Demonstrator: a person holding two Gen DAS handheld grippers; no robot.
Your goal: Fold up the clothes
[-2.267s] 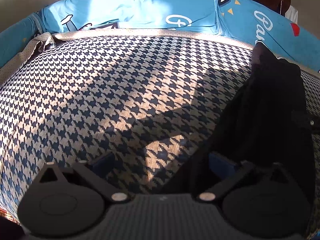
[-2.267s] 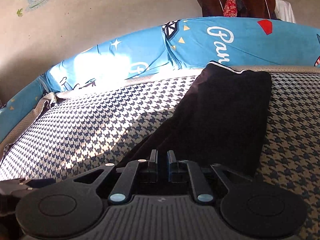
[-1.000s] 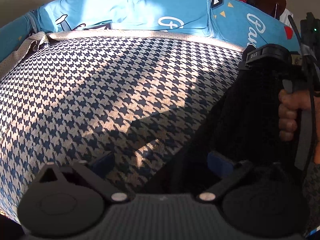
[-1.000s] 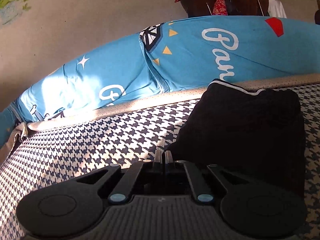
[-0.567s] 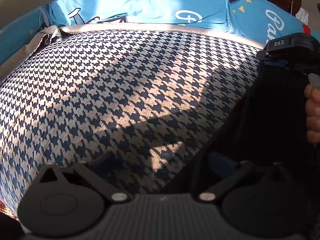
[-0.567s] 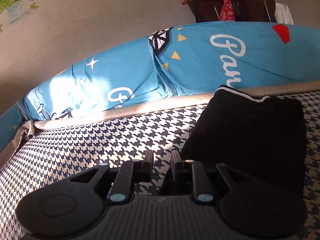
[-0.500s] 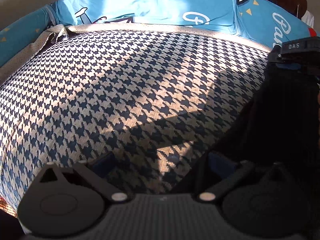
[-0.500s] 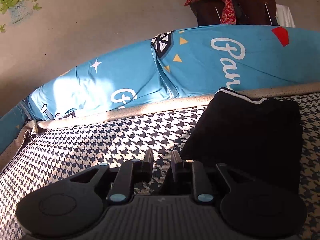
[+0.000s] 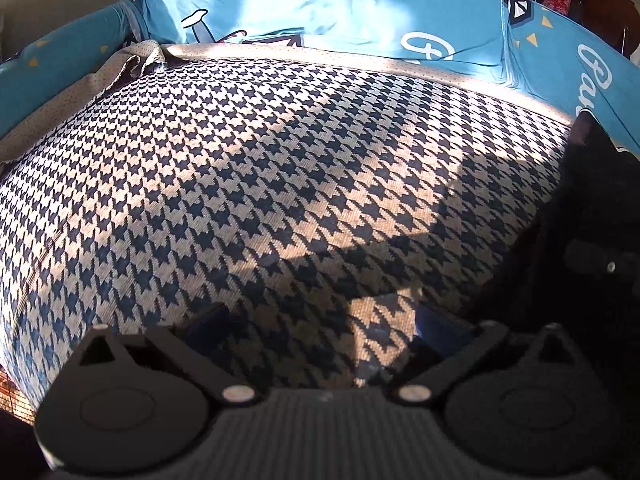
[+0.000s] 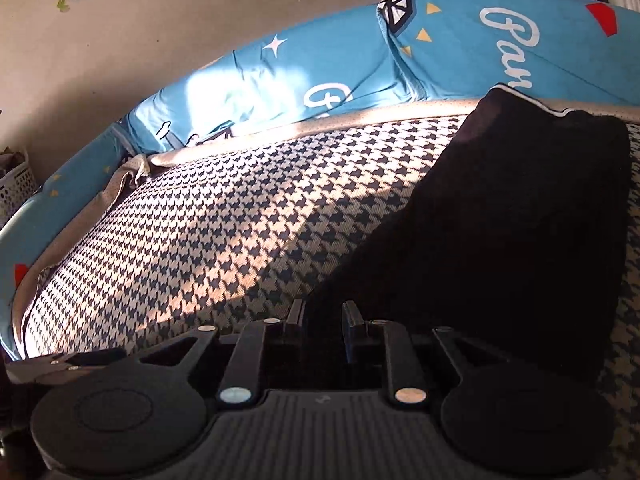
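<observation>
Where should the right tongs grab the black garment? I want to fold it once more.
Probably the near edge of the black garment, right ahead of the right tongs. The piece lies flat on the houndstooth cover, so come in low from the near side and pinch that edge. The far end, with its white trim, lies against the blue bumper.

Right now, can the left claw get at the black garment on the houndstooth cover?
Probably yes. The left claw is open, the black garment lies just to its right, and nothing sits between them.
</observation>
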